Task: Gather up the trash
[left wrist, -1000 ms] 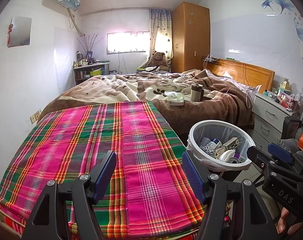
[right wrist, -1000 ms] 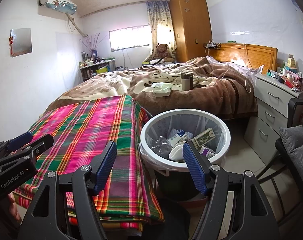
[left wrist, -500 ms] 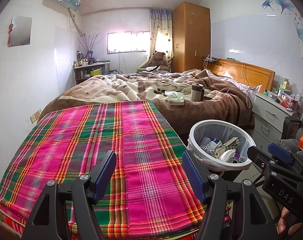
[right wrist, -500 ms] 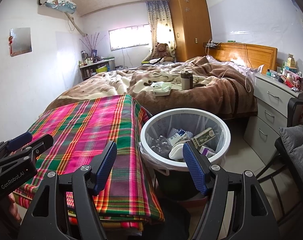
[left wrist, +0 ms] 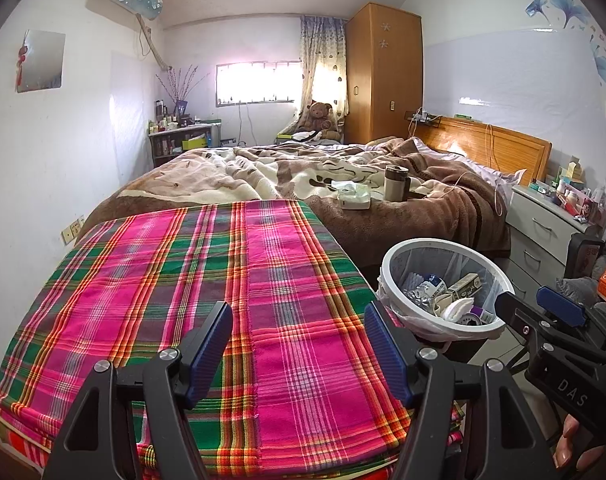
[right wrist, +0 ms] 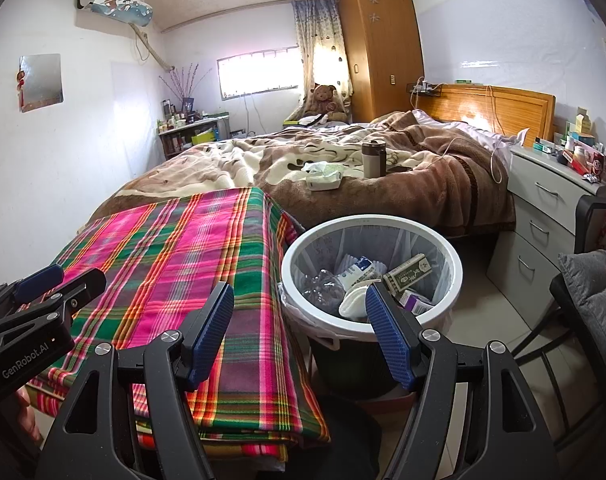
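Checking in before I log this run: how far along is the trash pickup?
Looks mostly done: the bin holds a crushed bottle, a carton and wrappers, and the plaid cloth shows no litter. Nothing is in hand: left gripper and right gripper are open and empty. Possibly left: the tissue pack on the bed.

A plaid cloth (left wrist: 231, 300) covered the table in front. Beyond it, on the bed (left wrist: 207, 176), a tumbler (left wrist: 395, 183) stood upright near the right edge, a tissue pack (left wrist: 354, 196) just beside it. A teddy bear (left wrist: 318, 114) sat under the window.
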{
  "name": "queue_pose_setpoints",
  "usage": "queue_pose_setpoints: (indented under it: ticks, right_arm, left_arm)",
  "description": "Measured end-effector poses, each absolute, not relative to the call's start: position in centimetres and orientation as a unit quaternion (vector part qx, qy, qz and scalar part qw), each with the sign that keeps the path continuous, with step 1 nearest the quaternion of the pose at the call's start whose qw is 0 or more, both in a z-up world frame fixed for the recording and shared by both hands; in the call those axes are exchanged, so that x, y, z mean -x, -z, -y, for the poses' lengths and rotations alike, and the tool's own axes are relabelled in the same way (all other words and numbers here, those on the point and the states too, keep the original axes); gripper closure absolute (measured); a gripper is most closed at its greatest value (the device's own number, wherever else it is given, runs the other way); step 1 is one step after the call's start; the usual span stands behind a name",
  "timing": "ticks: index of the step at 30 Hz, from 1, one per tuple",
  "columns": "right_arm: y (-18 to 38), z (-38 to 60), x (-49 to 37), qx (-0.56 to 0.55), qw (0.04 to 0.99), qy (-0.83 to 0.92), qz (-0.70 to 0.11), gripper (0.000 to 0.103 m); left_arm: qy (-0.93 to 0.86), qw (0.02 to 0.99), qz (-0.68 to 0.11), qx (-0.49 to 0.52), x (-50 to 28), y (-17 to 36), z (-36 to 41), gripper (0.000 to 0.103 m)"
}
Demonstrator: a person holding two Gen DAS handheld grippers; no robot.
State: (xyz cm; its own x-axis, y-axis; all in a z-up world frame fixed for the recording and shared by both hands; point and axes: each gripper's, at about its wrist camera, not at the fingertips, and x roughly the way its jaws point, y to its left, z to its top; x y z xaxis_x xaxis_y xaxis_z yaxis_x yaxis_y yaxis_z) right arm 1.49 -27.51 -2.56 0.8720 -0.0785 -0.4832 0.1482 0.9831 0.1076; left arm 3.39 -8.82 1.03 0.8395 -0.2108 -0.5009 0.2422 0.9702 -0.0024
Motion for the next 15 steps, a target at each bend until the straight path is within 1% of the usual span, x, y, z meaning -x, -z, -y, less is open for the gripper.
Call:
queue_pose_setpoints:
  ticks: [15]
  right_arm:
    - [2.9,27.52,-1.81,-0.071,0.963,0.061,-0.253,0.033]
  left_arm:
    - [0.11,0.959,-0.259,-0.026,-3.57,-0.63,8.56,0.035]
